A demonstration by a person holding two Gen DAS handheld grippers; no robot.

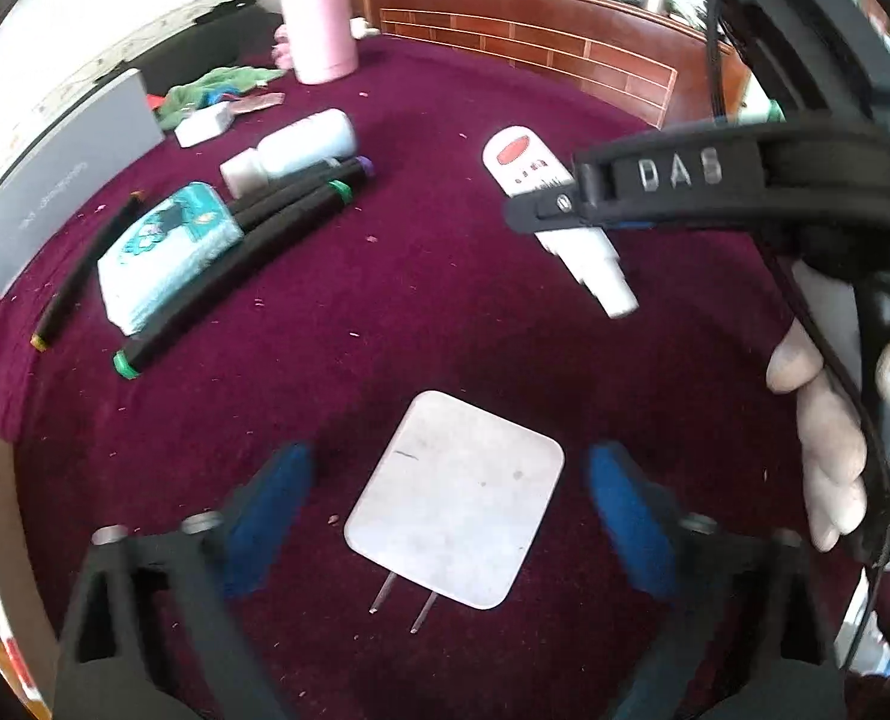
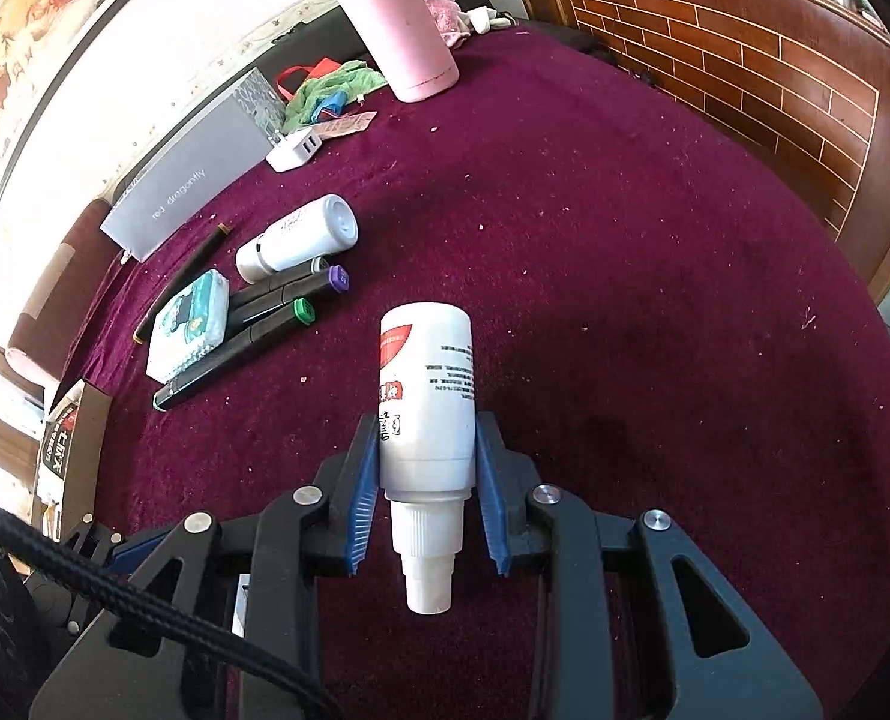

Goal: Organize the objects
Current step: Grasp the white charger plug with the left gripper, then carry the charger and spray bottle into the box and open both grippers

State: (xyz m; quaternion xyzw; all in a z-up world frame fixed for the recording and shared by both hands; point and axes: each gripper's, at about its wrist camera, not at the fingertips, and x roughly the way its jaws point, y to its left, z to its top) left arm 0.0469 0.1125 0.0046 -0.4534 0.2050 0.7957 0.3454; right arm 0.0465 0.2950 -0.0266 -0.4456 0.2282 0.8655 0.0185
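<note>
We have the right gripper (image 2: 426, 486) clamped on the white spray bottle (image 2: 425, 402), its blue pads pressed to both sides of the lower body, nozzle pointing back toward our wrist. The bottle sits out in the open middle of the maroon bed cover (image 2: 655, 300), well apart from the rest.

Our left gripper (image 1: 451, 516) straddles the white charger (image 1: 457, 498), which lies flat near the nearer edge of the cover with its two prongs toward us. The jaws stand about half open, and we see a gap between each pad and the charger's sides, so nothing is gripped there yet.

The gathered group lies toward the left edge: a second white bottle (image 2: 297, 240), three black markers (image 2: 264, 324) and a tissue pack (image 2: 189, 330), beside a grey box (image 2: 186, 192).

To do this well, we judge that the left jaws should centre on the charger's flat sides, clear of the prongs, and close evenly so it does not pivot out. The round bottle could roll between the pads, so we should keep it steady and set it down parallel to the other bottle, not across the markers.
</note>
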